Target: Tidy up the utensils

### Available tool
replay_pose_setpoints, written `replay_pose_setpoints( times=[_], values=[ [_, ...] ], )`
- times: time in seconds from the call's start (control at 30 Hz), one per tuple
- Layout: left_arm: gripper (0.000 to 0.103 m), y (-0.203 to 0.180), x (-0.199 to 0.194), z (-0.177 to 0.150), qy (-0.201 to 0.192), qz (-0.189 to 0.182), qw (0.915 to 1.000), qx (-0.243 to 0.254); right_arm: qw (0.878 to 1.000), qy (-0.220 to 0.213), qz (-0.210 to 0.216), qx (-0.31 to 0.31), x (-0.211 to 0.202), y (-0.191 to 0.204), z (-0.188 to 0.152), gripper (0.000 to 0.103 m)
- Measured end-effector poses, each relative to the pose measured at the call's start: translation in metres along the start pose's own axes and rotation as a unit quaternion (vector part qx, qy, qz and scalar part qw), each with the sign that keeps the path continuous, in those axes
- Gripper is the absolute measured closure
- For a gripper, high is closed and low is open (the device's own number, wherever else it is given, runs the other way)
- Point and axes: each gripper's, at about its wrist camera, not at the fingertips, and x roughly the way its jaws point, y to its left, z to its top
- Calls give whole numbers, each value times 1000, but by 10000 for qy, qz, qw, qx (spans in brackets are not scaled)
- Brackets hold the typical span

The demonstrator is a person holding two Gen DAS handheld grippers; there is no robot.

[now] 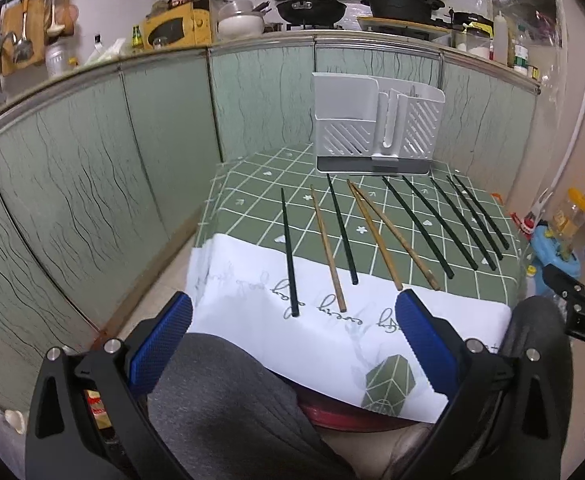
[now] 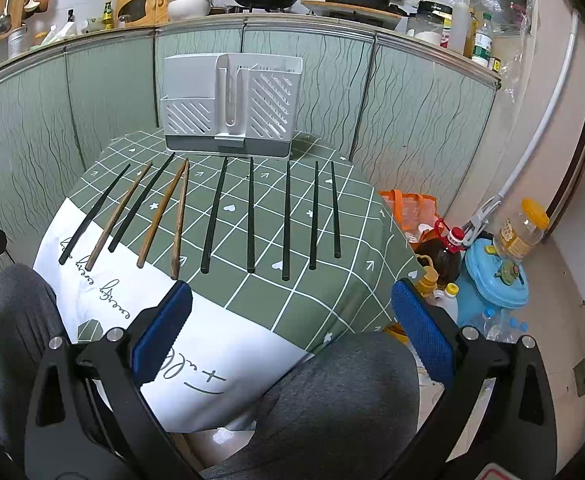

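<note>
Several chopsticks lie side by side on a green checked tablecloth (image 1: 404,216): black ones (image 1: 426,226) (image 2: 251,216) and brown wooden ones (image 1: 327,247) (image 2: 179,220). A white slotted utensil holder (image 1: 376,124) (image 2: 230,106) stands upright behind them at the table's far end. My left gripper (image 1: 294,320) is open and empty, held near the table's front edge, short of the chopstick ends. My right gripper (image 2: 292,308) is open and empty, also short of the near ends of the chopsticks.
Green cabinet fronts (image 1: 92,184) run along the left and behind the table. My grey-clad knees (image 1: 228,400) (image 2: 344,392) sit below the table's front edge. Bottles, a jar (image 2: 522,228) and a blue container (image 2: 492,276) crowd the floor at the right.
</note>
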Motion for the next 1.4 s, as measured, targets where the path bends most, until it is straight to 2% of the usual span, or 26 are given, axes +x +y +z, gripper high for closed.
replay_pose_setpoints(
  times=[0.27,0.47,0.63,1.03,1.27,1.4],
  values=[
    [4,-1,4,-2,-131,332,9993,81,10000,11,-13,51,0,-4,1,7],
    [4,-2,9,-3,38,360,9992,180,10000,33,-27,82,1,-6,0,7],
    [4,-5,7,-2,30,356,9990,260,9999,41,-31,98,2,-7,0,7],
    [4,-6,7,-1,69,240,9993,277,9998,96,9,178,5,-13,-1,7],
    [4,-2,19,5,335,87,9989,302,9996,193,63,217,14,-24,5,7],
    [4,5,28,11,551,-135,9980,266,9991,296,138,275,25,-33,11,7]
  ],
)
